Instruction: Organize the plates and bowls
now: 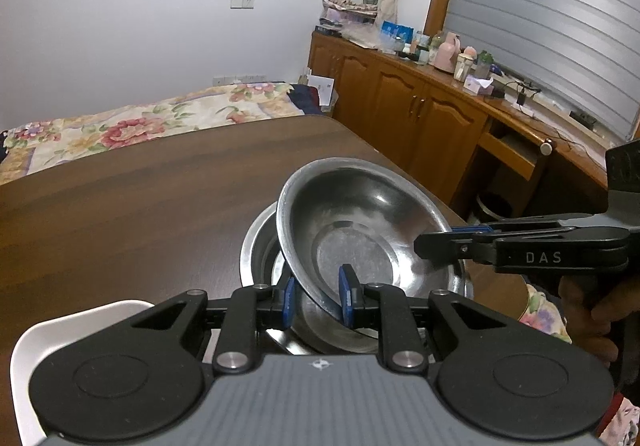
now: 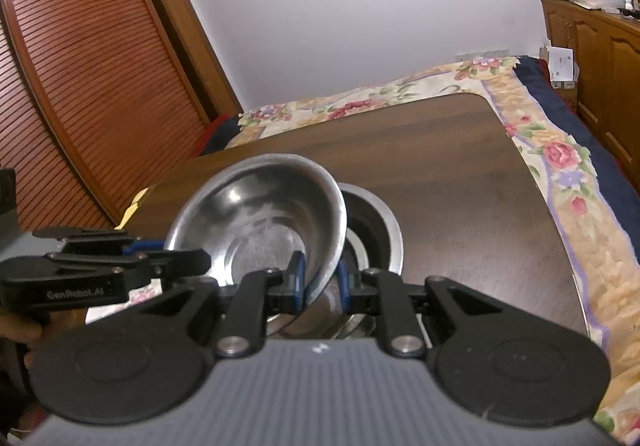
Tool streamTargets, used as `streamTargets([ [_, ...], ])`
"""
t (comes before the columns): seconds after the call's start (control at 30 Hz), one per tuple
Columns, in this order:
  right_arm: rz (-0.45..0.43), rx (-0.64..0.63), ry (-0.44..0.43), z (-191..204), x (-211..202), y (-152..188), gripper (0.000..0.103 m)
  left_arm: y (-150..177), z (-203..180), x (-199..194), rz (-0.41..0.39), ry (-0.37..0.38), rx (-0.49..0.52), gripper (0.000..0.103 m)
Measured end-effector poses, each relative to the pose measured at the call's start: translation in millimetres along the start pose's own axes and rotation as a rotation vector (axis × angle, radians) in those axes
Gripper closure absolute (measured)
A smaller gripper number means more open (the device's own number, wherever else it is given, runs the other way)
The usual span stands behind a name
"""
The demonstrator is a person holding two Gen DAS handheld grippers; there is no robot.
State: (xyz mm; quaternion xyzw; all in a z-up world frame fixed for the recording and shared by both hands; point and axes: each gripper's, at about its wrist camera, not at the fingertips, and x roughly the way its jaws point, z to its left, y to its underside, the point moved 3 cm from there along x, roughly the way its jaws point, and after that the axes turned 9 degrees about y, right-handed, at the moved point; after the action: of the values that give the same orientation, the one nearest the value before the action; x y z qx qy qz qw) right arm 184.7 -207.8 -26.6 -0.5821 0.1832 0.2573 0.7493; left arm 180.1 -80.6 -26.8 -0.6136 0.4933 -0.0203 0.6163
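A steel bowl [image 1: 360, 230] is tilted above a second steel bowl [image 1: 260, 246] that sits on the dark wooden table [image 1: 140, 206]. My left gripper [image 1: 318, 296] straddles the tilted bowl's near rim, one blue pad inside and one outside, with a gap at the outer pad. My right gripper [image 1: 436, 246] reaches in from the right and meets the same bowl's right rim. In the right wrist view my right gripper [image 2: 320, 282] straddles the tilted bowl's [image 2: 264, 218] rim, and my left gripper [image 2: 184, 262] holds its left rim. The lower bowl [image 2: 380, 230] lies behind.
A white plate [image 1: 52, 334] lies at the table's near left. A bed with a floral cover [image 1: 140, 126] stands beyond the table. A wooden cabinet [image 1: 420, 106] with clutter runs along the right. A slatted wooden door [image 2: 80, 86] is at the left.
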Motion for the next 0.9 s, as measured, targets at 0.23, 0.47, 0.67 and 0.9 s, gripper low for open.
streamTargets([
  [0.23, -0.039, -0.075, 0.057, 8.6, -2.0, 6.5, 0.084, 4.4, -1.3, 7.4, 0.012, -0.031, 0.027, 0.081],
  [0.47, -0.05, -0.16, 0.117, 11.1, 1.8, 10.7, 0.084, 7.5, 4.7, 13.3, 0.024, -0.048, 0.026, 0.081],
  [0.67, -0.07, -0.198, 0.142, 14.2, 2.1, 11.0, 0.084, 9.4, 4.3, 12.5, 0.013, -0.054, 0.027, 0.081],
  [0.9, -0.125, -0.249, 0.186, 18.5, 4.7, 16.4, 0.084, 17.4, -1.6, 10.9, -0.034, -0.087, 0.031, 0.081],
])
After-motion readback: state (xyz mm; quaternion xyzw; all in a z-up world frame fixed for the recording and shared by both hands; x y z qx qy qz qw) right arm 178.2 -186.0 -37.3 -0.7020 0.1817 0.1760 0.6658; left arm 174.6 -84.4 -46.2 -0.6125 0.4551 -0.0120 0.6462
